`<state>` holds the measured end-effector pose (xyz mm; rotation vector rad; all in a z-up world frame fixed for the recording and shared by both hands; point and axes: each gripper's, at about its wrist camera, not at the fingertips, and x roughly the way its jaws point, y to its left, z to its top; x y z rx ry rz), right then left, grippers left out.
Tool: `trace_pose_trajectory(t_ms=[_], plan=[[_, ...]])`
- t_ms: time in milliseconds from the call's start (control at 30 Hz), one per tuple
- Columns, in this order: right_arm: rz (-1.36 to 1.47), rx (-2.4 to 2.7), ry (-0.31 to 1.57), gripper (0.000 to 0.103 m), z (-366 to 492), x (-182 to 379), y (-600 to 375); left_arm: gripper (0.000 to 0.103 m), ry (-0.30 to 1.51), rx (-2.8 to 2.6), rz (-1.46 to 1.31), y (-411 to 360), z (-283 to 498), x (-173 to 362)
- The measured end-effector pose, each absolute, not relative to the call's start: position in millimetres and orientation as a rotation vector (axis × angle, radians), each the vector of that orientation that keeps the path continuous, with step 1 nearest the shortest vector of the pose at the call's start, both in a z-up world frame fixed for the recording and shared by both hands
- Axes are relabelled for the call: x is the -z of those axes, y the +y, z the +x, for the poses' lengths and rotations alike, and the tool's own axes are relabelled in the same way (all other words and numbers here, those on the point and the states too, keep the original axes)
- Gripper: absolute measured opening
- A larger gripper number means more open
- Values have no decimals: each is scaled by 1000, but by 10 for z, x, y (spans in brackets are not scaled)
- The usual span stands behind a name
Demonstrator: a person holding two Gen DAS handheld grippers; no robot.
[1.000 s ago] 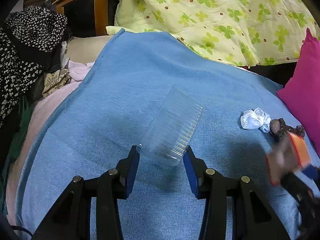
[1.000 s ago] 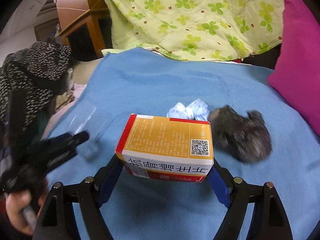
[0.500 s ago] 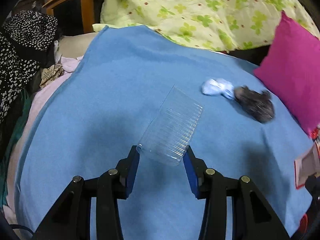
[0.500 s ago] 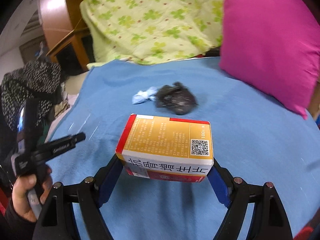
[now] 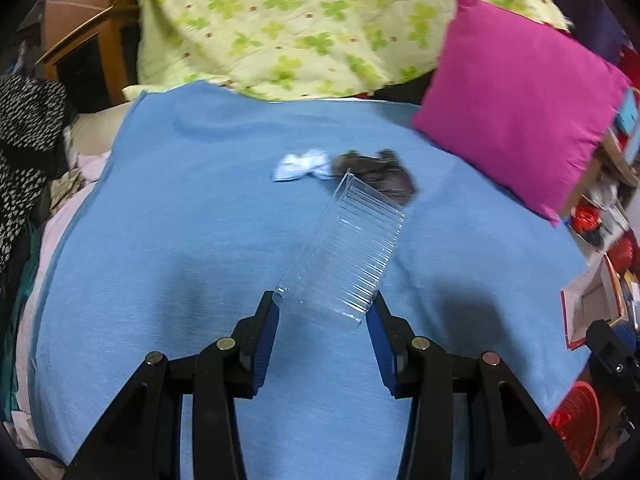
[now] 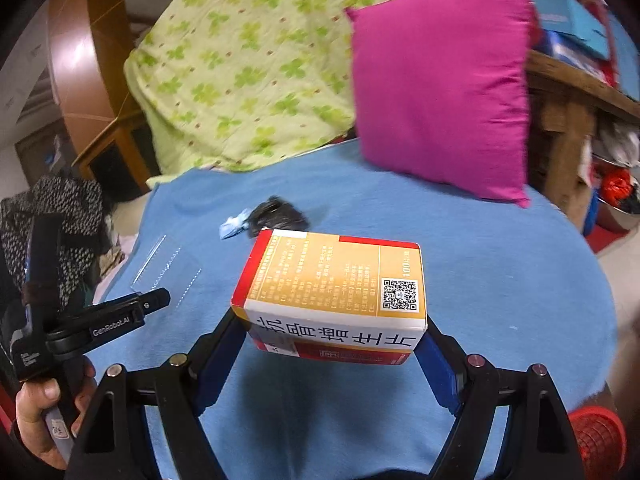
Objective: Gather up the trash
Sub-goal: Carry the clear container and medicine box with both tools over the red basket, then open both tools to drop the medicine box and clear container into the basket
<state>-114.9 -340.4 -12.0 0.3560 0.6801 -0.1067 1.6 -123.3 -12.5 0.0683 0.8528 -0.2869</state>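
Note:
My left gripper (image 5: pixel 324 312) is shut on a clear ribbed plastic container (image 5: pixel 344 248), held above the blue blanket (image 5: pixel 180 240). My right gripper (image 6: pixel 332 344) is shut on an orange, red and white medicine box (image 6: pixel 336 292), also lifted off the blanket. On the blanket farther back lie a crumpled white tissue (image 5: pixel 300 166) and a dark crumpled wad (image 5: pixel 380 176) side by side. In the right wrist view the left gripper (image 6: pixel 156 300) shows at the left in a hand (image 6: pixel 40 408), with the clear container (image 6: pixel 164 268) in it, and the tissue (image 6: pixel 234 226) and dark wad (image 6: pixel 278 216) beyond the box.
A magenta pillow (image 5: pixel 520 108) leans at the back right and a green clover quilt (image 5: pixel 300 28) is piled at the back. Dark spotted clothing (image 5: pixel 24 136) lies off the left edge. A red mesh basket (image 6: pixel 596 436) sits low at the right, beside cluttered wooden shelves (image 6: pixel 572 96).
Both grippers have swung to the right and risen a little with their loads. The pillow and right-side clutter have come into view; the tissue and dark wad now lie farther left and away.

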Motion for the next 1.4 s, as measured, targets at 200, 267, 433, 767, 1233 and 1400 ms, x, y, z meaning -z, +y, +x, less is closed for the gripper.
trace_pose_trajectory(t_ms=[200,267,433,767,1233,1400], plan=[[366,185,657,84,-1586,66,-3661,46,839,358,115,-1600,-234,40],[376,213,660,84,-1725,90,-3741,46,839,376,123,-1680,-294,30],[391,273,663,84,-2066,142,-3909,46,828,414,153,-1863,-448,7],[425,440,684,84,-2754,245,-4303,46,834,533,195,-2308,-725,40],[503,646,806,84,-3607,757,-4856,46,841,789,316,-3201,-1437,75],[528,655,843,84,-3722,925,-4874,46,832,853,368,-3407,-1652,101]])
